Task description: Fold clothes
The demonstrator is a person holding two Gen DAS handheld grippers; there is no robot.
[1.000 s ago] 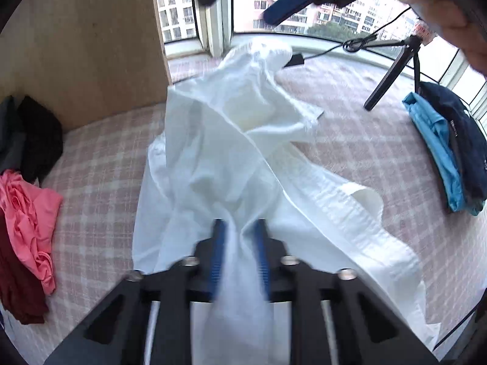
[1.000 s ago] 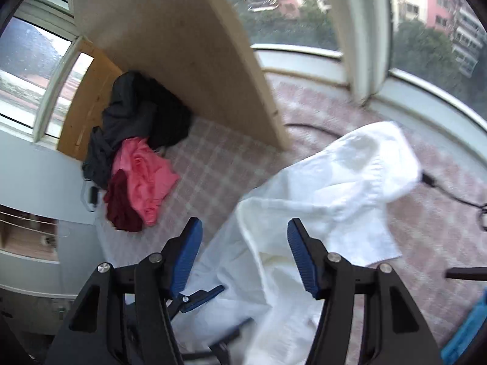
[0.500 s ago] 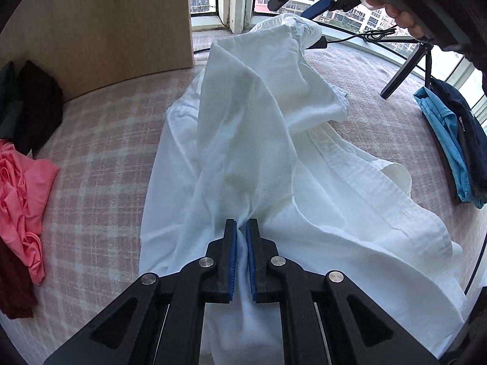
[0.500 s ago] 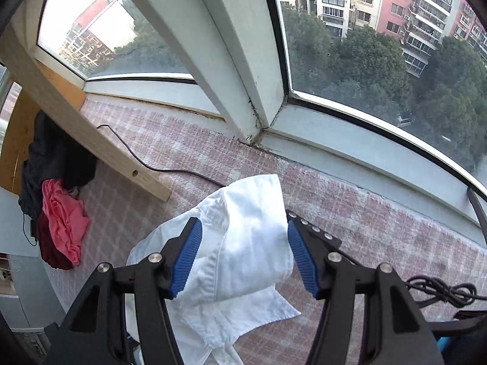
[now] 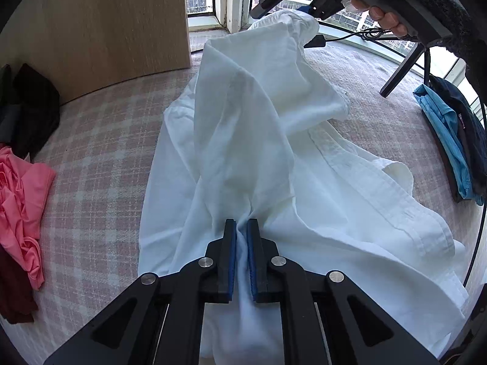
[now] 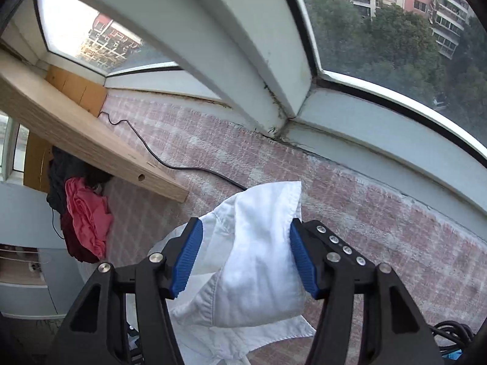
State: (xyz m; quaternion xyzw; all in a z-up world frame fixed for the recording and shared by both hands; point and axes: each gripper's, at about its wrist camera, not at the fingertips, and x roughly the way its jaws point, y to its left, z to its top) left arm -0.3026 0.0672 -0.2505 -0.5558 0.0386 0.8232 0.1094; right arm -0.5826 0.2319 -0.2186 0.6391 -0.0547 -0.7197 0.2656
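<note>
one white shirt, two grippers.

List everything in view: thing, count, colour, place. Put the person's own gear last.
white shirt: one, white, spread across the middle of the checked cover
checked cover: one, pink and white, under everything
pink garment: one, pink, left edge, on a dark red piece
black clothes: a pile, black, far left by the wooden panel
wooden panel: one, light wood, upright at back left
blue garment: one, blue, right edge, beside a navy one
cable: one, black, along the window side
left gripper: black with blue fingers, shut on the white shirt
right gripper: black with blue fingers, closing around the shirt's far end
</note>
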